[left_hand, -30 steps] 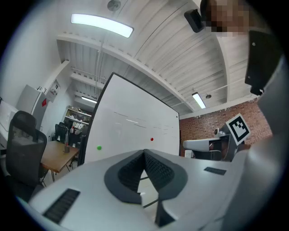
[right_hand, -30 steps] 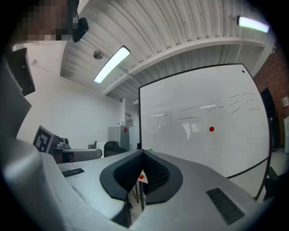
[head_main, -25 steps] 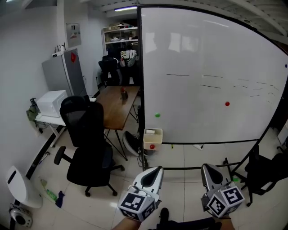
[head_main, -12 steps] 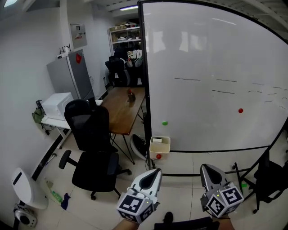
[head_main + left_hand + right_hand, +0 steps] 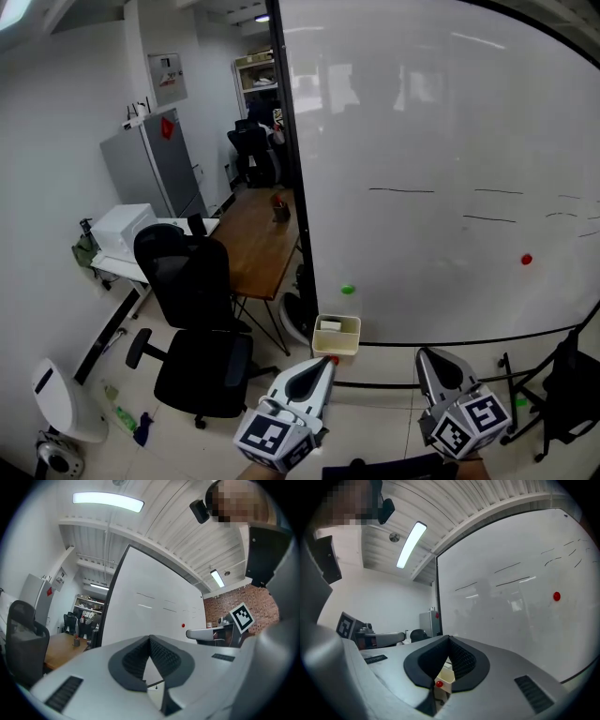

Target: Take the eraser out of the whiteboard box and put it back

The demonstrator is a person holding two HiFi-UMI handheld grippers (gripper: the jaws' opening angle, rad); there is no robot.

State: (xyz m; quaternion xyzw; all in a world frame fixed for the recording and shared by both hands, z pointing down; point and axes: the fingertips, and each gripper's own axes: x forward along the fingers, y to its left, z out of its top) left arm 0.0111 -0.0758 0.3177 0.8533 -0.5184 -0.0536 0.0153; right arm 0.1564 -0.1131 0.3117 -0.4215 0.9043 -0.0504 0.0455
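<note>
The cream whiteboard box (image 5: pixel 337 336) hangs at the whiteboard's (image 5: pixel 441 131) lower left corner, with a red magnet (image 5: pixel 332 359) on its front. Something white (image 5: pixel 330 325) lies inside it; I cannot tell whether it is the eraser. My left gripper (image 5: pixel 325 360) points level just below the box, shut and empty. My right gripper (image 5: pixel 429 354) is level to the box's right, also shut with nothing in it. In the right gripper view the box (image 5: pixel 446 676) shows through the gap under the closed jaws (image 5: pixel 449 639). The left gripper view (image 5: pixel 150 639) faces the board.
A black office chair (image 5: pixel 192 309) and a wooden table (image 5: pixel 258 239) stand left of the board. A grey cabinet (image 5: pixel 155 173) and a white machine (image 5: pixel 122 228) line the left wall. Green (image 5: pixel 348 290) and red (image 5: pixel 526 259) magnets stick on the board. A dark chair (image 5: pixel 572 394) stands at right.
The whole view has come closer to the whiteboard. Both grippers have advanced toward the box, which now sits just above the left gripper's tip. Both stay shut.
</note>
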